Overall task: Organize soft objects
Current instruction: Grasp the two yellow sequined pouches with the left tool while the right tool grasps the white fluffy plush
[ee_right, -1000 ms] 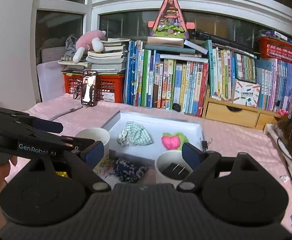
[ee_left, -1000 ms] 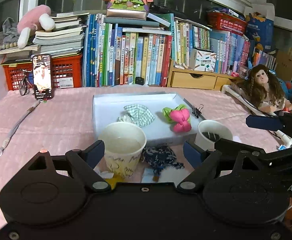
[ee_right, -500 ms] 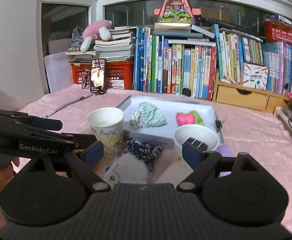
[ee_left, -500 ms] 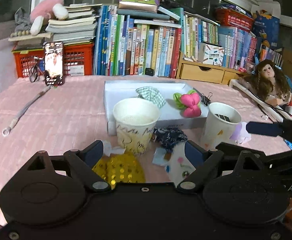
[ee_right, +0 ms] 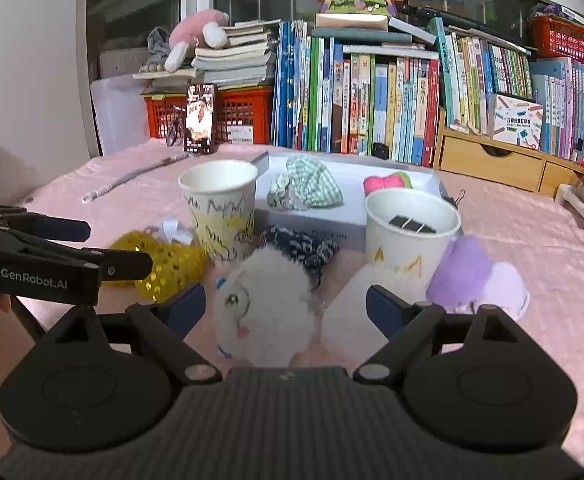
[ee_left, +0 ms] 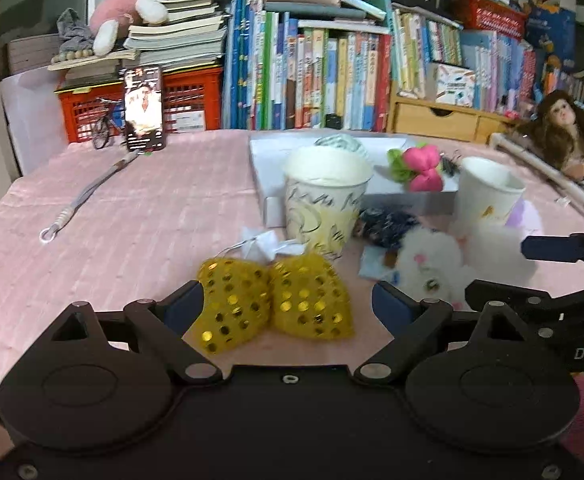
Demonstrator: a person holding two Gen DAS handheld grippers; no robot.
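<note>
1. Both hands are at the approach step, each tool lowered toward a soft piece lying loose on the pink surface in front of the white tray.
2. The left tool has just been opening its jaws. They stand wide with the yellow bow between them, and the pads are not pressing on it.
3. The right tool stands open too, with the white plush between its jaws and nothing gripped.
4. Next move, as I judge it: each tool sinks a little further, closes gently on its piece, then lifts it to the tray. The bow's white tag lies against the left cup, so a careless lift may nudge that cup.
5. Count of soft pieces outside the tray: one yellow bow, one white plush, one dark patterned cloth, one purple plush. That makes four.
6. In the tray: one green checked cloth and one pink bow. That makes two.
7. Paper cups: two. The right cup holds black clips, though I cannot count them surely.
8. Both grasping tools are in view, one in each hand.
</note>
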